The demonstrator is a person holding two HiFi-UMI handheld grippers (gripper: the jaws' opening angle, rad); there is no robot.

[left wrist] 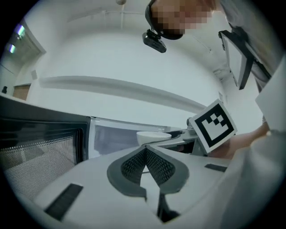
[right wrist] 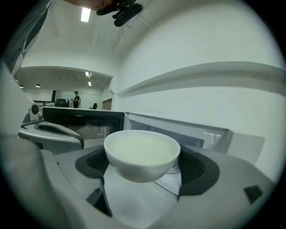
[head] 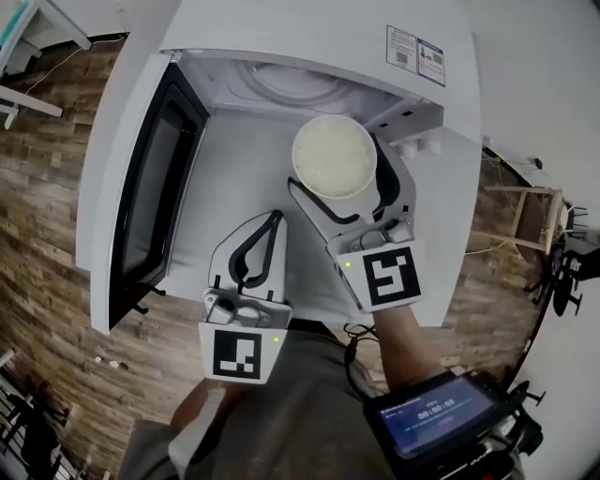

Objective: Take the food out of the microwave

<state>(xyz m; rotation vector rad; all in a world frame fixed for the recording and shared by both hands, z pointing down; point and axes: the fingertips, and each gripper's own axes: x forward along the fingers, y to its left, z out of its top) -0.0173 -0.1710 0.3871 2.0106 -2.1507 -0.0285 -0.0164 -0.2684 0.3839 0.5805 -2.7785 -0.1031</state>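
At the left the microwave door [head: 150, 197] stands wide open. Beside it the left gripper [head: 272, 225] hangs in front of the microwave [head: 309, 28], its jaws pressed together with nothing between them. Further right, the right gripper [head: 337, 187] has its jaws clamped on two sides of a white bowl [right wrist: 142, 156]. The bowl is in the air just before the open cavity and, I think, already outside it, above the white desk [head: 307, 278].

The hold looks like the weak point. The pads touch only two spots on a curved wall, so if the gripper tilts or is pulled back too fast, the bowl may turn or slide and the food [head: 334, 155] may spill. The open door is also close to the left gripper — a careless swing could knock it.

About materials: the door is dark glass with a fine metal mesh behind it. The jaw pads are dark and ribbed like a grid. The bowl is smooth, round and glossy, like ceramic, and narrows toward the bottom. The food is pale and almost reaches the rim — rice or something liquid, I cannot tell.
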